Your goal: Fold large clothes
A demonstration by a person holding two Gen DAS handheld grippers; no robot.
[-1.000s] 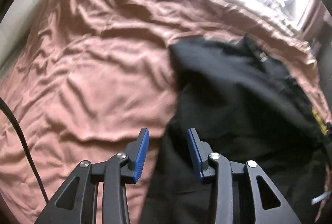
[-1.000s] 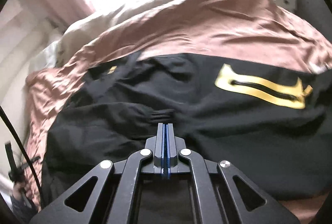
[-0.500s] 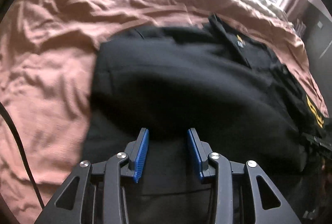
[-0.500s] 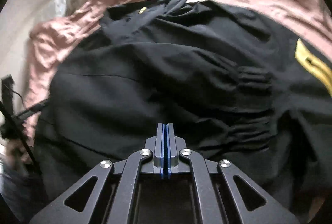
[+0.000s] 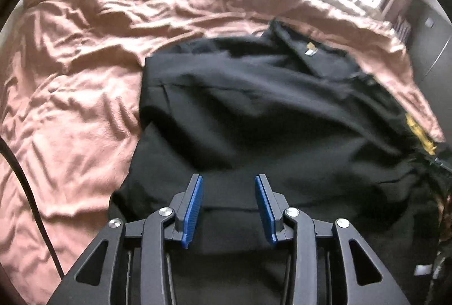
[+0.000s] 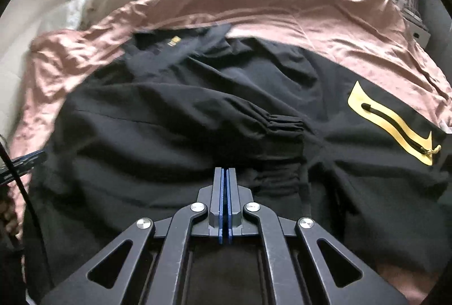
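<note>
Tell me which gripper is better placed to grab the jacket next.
Left. The left gripper hangs open over the black jacket, near its hem; the right gripper is shut, with no fabric visible between its pads.

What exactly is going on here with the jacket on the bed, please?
A person is folding a black jacket spread on a bed's pink cover. The left hand-held gripper is open above the cloth, gripping nothing. The right hand-held gripper is shut; nothing shows between its pads. One sleeve lies folded across the body.

Both wrist views look forward and down, close above the black fabric jacket [image 5: 268, 107] [image 6: 197, 121] on the pink-brown bed [image 5: 70, 79] [image 6: 282, 11]; both share it.
</note>
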